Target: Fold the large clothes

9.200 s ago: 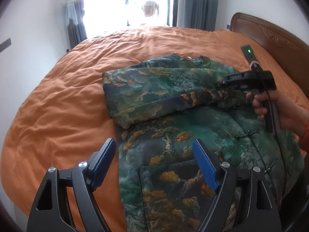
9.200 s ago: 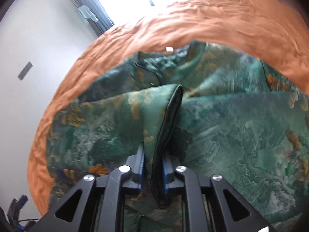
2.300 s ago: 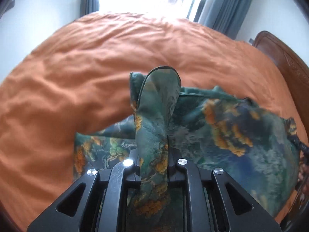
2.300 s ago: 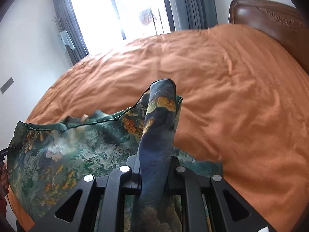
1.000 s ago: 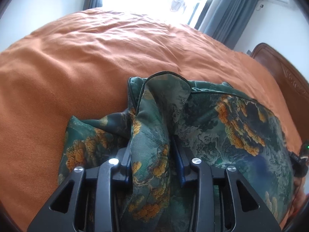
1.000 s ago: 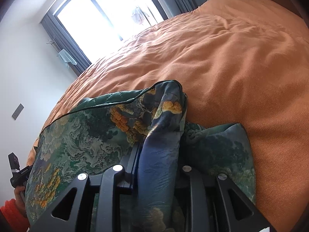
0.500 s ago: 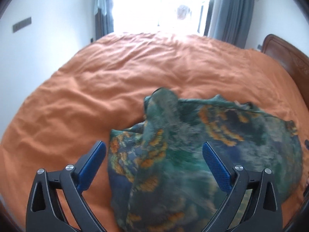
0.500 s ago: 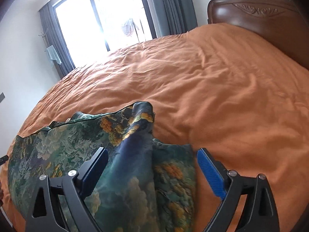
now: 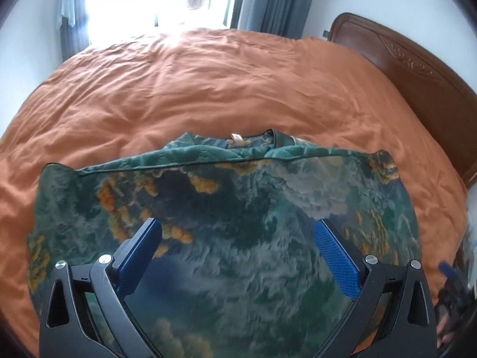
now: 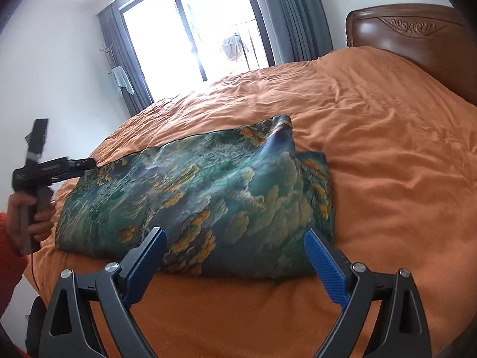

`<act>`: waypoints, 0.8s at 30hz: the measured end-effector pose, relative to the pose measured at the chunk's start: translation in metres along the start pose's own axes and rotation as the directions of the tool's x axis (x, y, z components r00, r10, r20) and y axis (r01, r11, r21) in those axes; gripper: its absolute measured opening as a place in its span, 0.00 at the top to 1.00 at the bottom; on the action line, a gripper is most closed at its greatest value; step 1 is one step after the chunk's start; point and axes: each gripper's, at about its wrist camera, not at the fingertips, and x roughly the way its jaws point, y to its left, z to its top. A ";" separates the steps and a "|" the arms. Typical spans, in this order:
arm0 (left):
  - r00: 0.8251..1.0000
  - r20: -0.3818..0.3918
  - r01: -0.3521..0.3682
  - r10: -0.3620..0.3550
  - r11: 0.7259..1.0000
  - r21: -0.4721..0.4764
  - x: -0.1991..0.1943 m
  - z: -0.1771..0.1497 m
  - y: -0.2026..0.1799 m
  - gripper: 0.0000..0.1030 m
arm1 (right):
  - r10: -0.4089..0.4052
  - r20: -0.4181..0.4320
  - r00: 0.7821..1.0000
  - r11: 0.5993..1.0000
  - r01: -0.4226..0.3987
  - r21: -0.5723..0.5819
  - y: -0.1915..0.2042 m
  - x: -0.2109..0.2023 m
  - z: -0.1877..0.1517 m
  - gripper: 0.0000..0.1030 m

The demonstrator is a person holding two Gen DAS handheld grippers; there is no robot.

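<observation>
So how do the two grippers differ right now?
The left gripper hangs over the green jacket, fabric filling the view between its jaws; the right gripper sits back off its near edge, over bare orange duvet. Both have just opened wide and hold nothing.

The left gripper [image 9: 238,240] has just spread its jaws wide, the blue pads [image 9: 335,258] well apart with nothing pinched between them, tilted downward. The right gripper [image 10: 234,249] has likewise just opened, its blue pads [image 10: 323,265] parted and empty. In the right wrist view the person's left hand [image 10: 25,219], red sleeve at the wrist, grips the left tool's handle.
</observation>
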 end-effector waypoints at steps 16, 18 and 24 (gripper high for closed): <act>0.994 -0.106 -0.012 0.026 0.991 0.135 0.032 -0.042 -0.023 0.01 | 0.012 -0.032 0.999 0.999 -0.011 0.052 -0.016 -0.014 -0.028 0.08; 0.995 -0.100 -0.007 0.023 0.987 0.162 0.021 -0.056 -0.028 0.01 | 0.011 -0.034 0.999 0.998 -0.009 0.062 -0.016 -0.014 -0.030 0.08; 0.997 -0.083 0.014 0.005 0.974 0.225 -0.010 -0.100 -0.047 0.01 | 0.015 -0.041 0.999 0.997 -0.012 0.073 -0.013 -0.018 -0.034 0.08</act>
